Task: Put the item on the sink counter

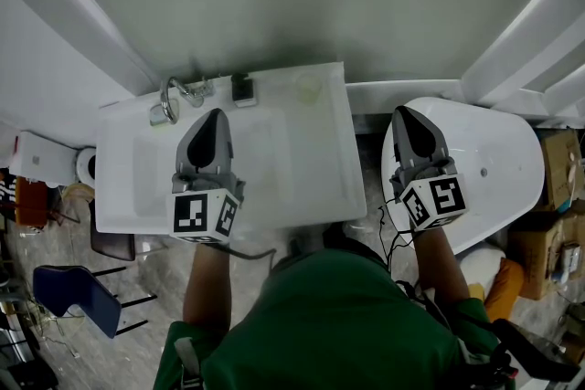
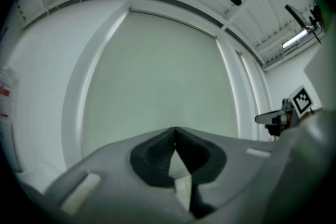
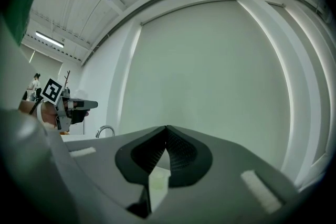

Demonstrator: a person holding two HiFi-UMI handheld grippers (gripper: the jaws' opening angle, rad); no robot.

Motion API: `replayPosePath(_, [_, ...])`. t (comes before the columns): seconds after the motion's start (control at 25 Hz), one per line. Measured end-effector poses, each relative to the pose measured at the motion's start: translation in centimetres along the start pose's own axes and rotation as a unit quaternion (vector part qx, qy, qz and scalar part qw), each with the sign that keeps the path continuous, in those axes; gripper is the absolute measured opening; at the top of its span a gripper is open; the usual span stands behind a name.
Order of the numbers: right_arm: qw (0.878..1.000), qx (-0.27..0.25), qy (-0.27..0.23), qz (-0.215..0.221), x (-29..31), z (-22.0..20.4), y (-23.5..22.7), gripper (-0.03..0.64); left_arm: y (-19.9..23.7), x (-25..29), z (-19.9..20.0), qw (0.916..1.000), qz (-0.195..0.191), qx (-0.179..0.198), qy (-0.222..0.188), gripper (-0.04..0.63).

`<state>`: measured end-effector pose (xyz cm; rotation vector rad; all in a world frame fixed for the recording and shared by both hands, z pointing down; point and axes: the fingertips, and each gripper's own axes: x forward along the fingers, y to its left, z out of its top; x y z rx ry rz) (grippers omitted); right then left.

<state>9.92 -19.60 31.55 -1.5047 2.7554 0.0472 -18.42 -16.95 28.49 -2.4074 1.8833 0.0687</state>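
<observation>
1. Two grippers showed in the head view, held level and side by side. The left gripper point(image 1: 215, 114) was over the basin of the white sink counter point(image 1: 320, 151). The right gripper point(image 1: 403, 111) was over a white rounded fixture point(image 1: 494, 169) next to the counter. On the counter's back rim a small dark item point(image 1: 243, 89) lay just right of the faucet point(image 1: 174, 98). A pale round item point(image 1: 308, 87) sat further right on the same rim. Which of the two the task meant could not be told, and neither gripper touched either one.
2. In the left gripper view the jaws met at their tips with nothing between them, facing a pale wall panel point(image 2: 157, 71).
3. In the right gripper view the jaws likewise stood closed and empty. The left gripper and the faucet appeared near the left edge.
</observation>
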Motion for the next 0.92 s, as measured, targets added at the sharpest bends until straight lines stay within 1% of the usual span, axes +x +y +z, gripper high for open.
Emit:
replayPosePath(0.36, [1.000, 0.001, 0.005, 0.008, 1.5, -0.8, -1.4, -0.003, 0.1, 1.6, -1.3, 0.9999, 0.010, -0.007, 0.011, -0.002])
replayPosePath(0.56, [1.000, 0.011, 0.013, 0.009, 2.7, -1.2, -2.1, -0.003, 0.2, 2.8, -1.9, 0.9997, 0.014, -0.011, 0.016, -0.002])
replayPosePath(0.92, [0.999, 0.011, 0.018, 0.024, 4.6, -2.1, -3.4, -0.003, 0.2, 4.5, -2.9, 0.9994, 0.023, -0.012, 0.022, -0.002])
